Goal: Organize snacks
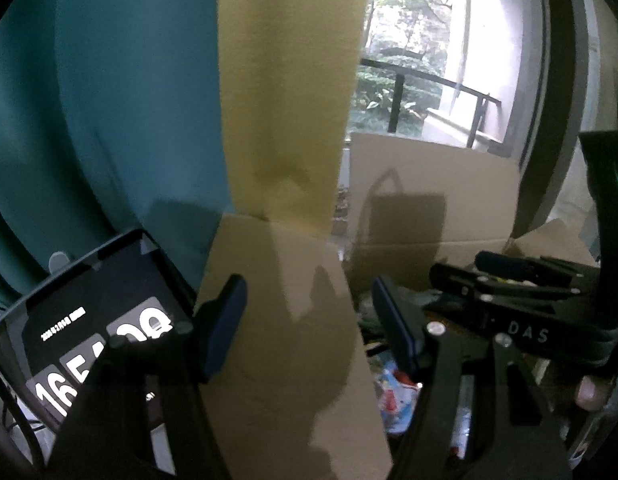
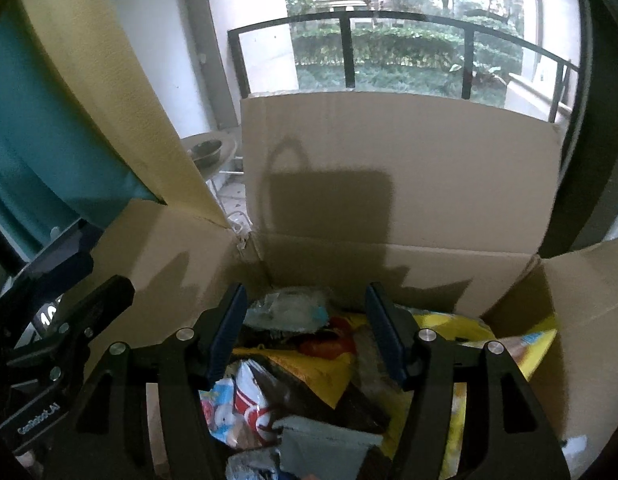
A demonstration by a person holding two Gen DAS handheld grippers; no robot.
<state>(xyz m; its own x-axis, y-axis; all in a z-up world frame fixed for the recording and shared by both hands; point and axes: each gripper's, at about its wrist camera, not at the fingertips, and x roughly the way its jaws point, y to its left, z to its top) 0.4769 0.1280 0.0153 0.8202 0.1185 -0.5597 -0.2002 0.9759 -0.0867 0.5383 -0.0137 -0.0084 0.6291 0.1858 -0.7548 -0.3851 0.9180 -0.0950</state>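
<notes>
snack packets [image 2: 309, 368] lay piled inside an open cardboard box [image 2: 389, 184], and they filled its bottom in the right wrist view. among them was a yellow bag [image 2: 461, 320] toward 2 o'clock of the pile, a white and red packet [image 2: 249, 396] at about 7 o'clock, a grey pouch [image 2: 329, 440] at 6 o'clock, and a clear wrapper [image 2: 285, 304] at 12 o'clock near the back wall of the box. the back flap of the box stood upright, and a balcony railing [image 2: 349, 52] with green plants was behind it.

the right gripper [image 2: 303, 332] hung above the pile and pointed down into the box. its fingers were about half open and they held nothing; the packets were only seen below, between the two blue pads [image 2: 225, 332].

the left gripper [image 1: 309, 320] was at the left side of the box, with the left flap [image 1: 285, 320] showing between its fingers. these fingers were also about half open, and i could not see them pressing on the flap. at 8 o'clock in this view stood a dark screen [image 1: 93, 320] with white digits. behind it hung a teal curtain [image 1: 109, 100] and a yellow curtain [image 1: 293, 80]. the right gripper appeared at 3 o'clock, over the box
</notes>
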